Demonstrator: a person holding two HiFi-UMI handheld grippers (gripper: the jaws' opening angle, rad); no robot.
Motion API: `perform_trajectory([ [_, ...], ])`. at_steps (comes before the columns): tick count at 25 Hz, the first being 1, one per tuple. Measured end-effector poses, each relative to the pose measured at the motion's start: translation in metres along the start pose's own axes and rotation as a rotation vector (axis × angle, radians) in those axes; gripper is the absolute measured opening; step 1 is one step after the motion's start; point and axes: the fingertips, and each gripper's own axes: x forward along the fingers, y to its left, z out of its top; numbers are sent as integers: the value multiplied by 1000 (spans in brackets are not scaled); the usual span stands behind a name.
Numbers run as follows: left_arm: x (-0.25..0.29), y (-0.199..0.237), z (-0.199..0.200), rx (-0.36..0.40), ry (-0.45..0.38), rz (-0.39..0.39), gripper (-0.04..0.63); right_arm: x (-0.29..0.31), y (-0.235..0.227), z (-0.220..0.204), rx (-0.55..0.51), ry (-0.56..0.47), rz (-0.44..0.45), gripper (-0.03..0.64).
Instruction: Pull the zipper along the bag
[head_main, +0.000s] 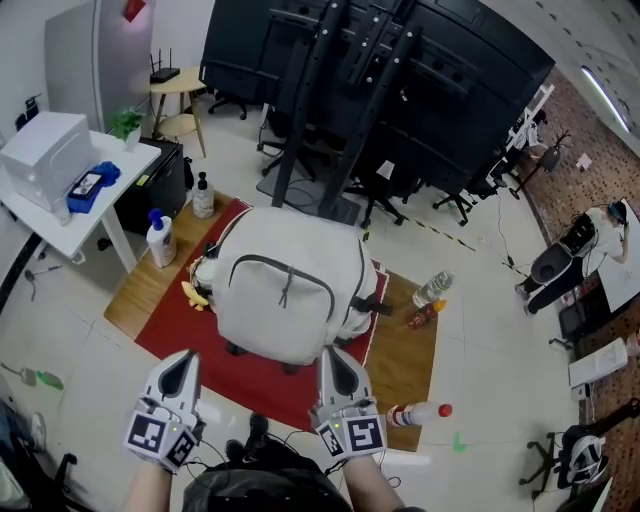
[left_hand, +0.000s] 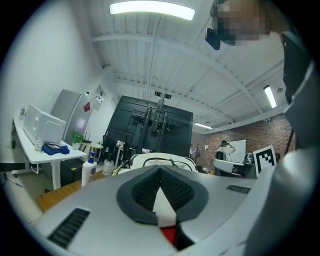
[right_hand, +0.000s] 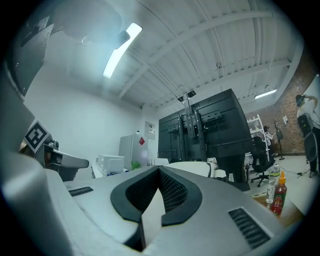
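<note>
A light grey backpack lies front side up on a low seat over the red mat. A dark zipper arc with two hanging pulls runs across its front. Both grippers hover at the near side of the bag without touching it. My left gripper is to the bag's lower left, shut and empty. My right gripper is just off the bag's near right corner, also shut on nothing. In the left gripper view the closed left gripper points at the backpack. The right gripper shows the backpack beyond its tips.
A white table at left carries a white box and a blue item. Pump bottles stand by the mat, and a banana lies at the bag's left. Bottles lie right of the bag. A black screen stand rises behind.
</note>
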Motion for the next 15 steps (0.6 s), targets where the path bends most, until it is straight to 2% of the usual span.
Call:
perform_trajectory([
  [5,38,-13,8,35,4,-50,21,21,-25,-4,-1,-5,-30,23],
  [10,80,-26,15,31,57,-100,23,48,-52,-8,-77,31,-66,21],
  [15,123,-38,13,52,85,-140,23,69,-75,-17,-121,131,-89,22],
])
